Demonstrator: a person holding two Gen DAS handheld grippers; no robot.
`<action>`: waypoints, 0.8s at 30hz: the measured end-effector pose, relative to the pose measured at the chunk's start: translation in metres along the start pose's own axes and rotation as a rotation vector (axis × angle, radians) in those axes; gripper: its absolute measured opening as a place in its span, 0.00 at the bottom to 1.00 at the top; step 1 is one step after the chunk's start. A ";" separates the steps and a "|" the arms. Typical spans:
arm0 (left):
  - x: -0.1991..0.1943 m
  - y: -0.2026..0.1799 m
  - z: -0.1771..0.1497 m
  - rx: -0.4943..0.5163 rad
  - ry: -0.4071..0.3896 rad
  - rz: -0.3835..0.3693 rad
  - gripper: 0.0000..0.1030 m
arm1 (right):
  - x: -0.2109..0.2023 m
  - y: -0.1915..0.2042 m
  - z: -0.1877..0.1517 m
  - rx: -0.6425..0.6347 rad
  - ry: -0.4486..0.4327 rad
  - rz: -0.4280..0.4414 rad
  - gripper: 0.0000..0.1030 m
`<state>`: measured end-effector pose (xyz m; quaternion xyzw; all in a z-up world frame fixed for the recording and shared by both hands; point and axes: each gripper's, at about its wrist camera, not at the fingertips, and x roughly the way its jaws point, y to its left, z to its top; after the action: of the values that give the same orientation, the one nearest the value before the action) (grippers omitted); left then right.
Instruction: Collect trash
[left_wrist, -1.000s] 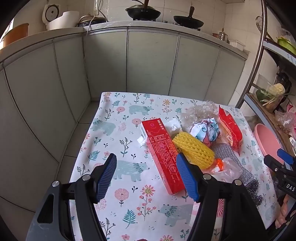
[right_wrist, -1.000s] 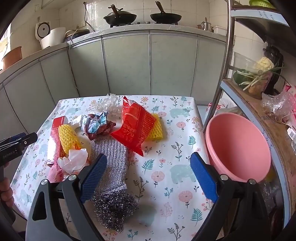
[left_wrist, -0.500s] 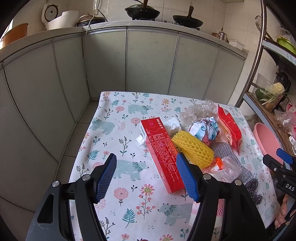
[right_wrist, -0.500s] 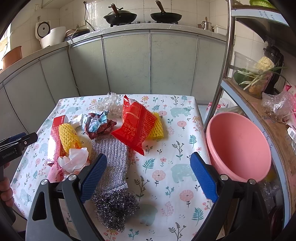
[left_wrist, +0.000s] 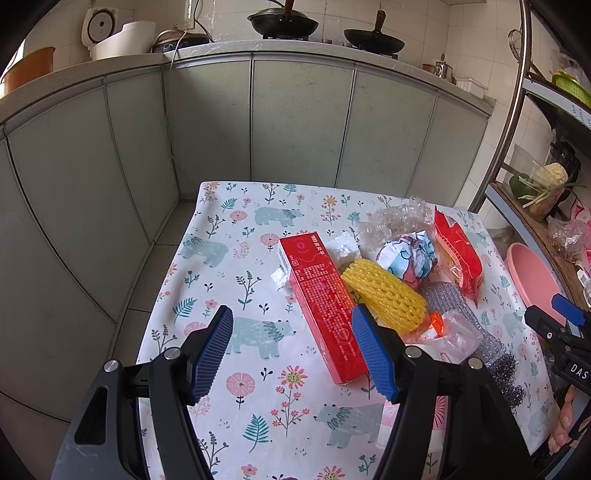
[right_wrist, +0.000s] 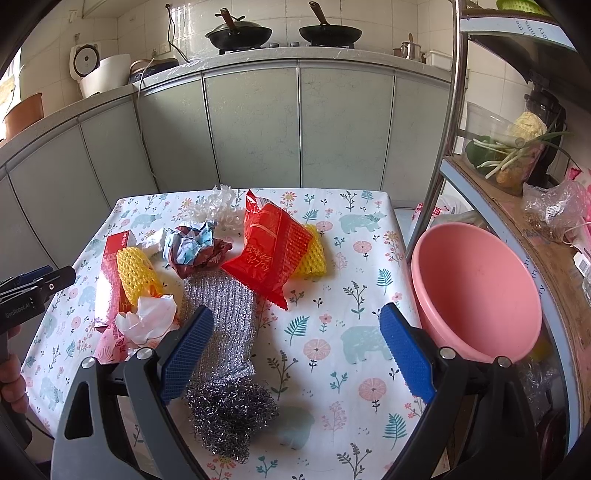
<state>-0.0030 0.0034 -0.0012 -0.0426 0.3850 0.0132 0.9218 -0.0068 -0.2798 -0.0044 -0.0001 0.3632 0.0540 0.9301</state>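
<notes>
Left wrist view
Left gripper (left_wrist: 291, 352): jaws spread wide, nothing between them, held above the near part of the table (left_wrist: 229, 236).
Red carton (left_wrist: 323, 302): its near end lies just ahead of the right-hand jaw, running away from it.
Yellow foam net (left_wrist: 384, 295): beyond the right-hand jaw, touching the carton's far side.
Crumpled paper ball (left_wrist: 408, 254): farther out, past the net.

Right wrist view
Right gripper (right_wrist: 295, 352): jaws released and empty, over the table's near edge.
Steel-wool scourer (right_wrist: 231, 417): between the jaws, nearer the left-hand one, at the foot of a silver mesh strip (right_wrist: 221, 314).
Red snack bag (right_wrist: 271, 251): straight ahead, well past the jaw tips, lying over a second yellow net (right_wrist: 314, 254).
White plastic wad (right_wrist: 147, 321): just outside the left-hand jaw.
Pink basin (right_wrist: 476, 291): outside the right-hand jaw, empty.

Progress: nothing collected, as far as the views show; every scrap lies on the table, so the whole pile remains, probably bound for the basin.
</notes>
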 end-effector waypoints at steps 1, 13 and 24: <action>0.000 0.000 0.000 0.000 0.000 0.000 0.65 | 0.000 0.000 0.001 -0.001 -0.001 0.000 0.89; 0.000 0.000 0.000 0.000 0.001 0.000 0.65 | 0.000 0.001 0.001 -0.002 -0.003 0.000 0.89; 0.000 -0.001 0.000 0.000 0.001 0.000 0.65 | 0.000 0.001 0.001 -0.003 -0.004 -0.001 0.89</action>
<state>-0.0031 0.0026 -0.0012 -0.0425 0.3857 0.0133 0.9216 -0.0066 -0.2788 -0.0034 -0.0013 0.3615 0.0541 0.9308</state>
